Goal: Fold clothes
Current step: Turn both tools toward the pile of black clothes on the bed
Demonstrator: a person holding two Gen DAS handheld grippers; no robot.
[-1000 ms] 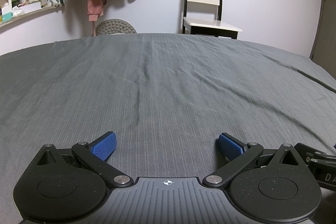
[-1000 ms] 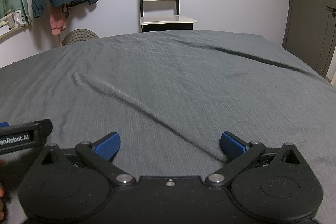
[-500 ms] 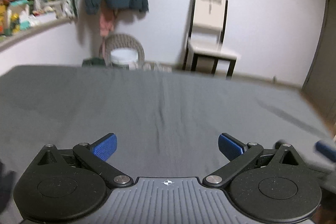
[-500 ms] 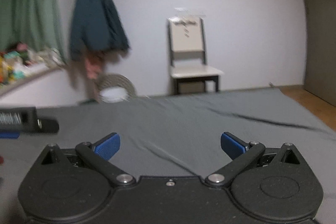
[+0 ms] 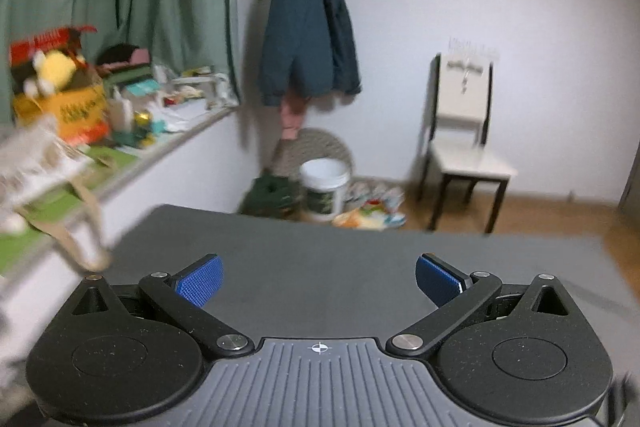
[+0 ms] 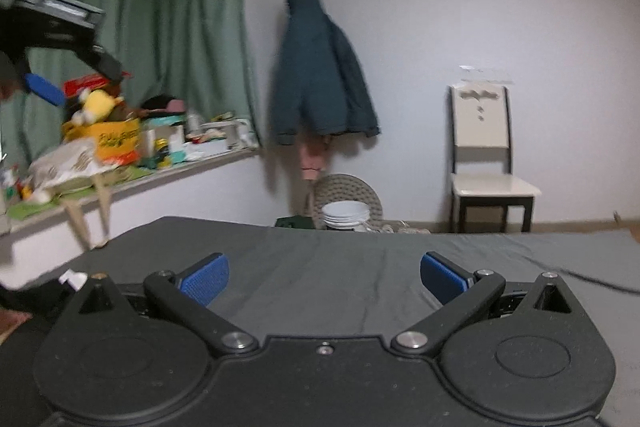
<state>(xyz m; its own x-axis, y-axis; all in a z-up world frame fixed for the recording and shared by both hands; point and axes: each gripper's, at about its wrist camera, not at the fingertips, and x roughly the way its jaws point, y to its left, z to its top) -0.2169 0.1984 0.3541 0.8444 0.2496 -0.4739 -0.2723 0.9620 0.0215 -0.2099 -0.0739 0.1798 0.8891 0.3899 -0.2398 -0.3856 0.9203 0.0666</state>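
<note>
Both tools were raised above the bed (image 5: 320, 259) and aimed level at the far wall, a posture that suits travel between positions, not work on the sheet. The left tool (image 5: 318, 279) had its blue pads spread wide with nothing between them; the right tool (image 6: 324, 277) was likewise spread and carried nothing. In the right wrist view, the left tool also appeared high at the left edge, in front of the green curtain (image 6: 192, 27). No garment for folding lay on the visible part of the grey bed sheet. A dark fabric item with a white tag (image 6: 74, 277) showed at the lower left of the right wrist view, but blur and cropping prevented identification. This arrangement fits either clothes yet to be fetched onto the bed or folded clothes already carried out of view. A teal hooded jacket (image 5: 308, 31) hung on the wall over a pink garment, near a white chair (image 5: 464, 131) and a white bucket (image 5: 324, 187). On the cluttered ledge (image 5: 120, 163), a yellow box (image 6: 116, 143) bore print too blurred to read; no other writing was legible.
</note>
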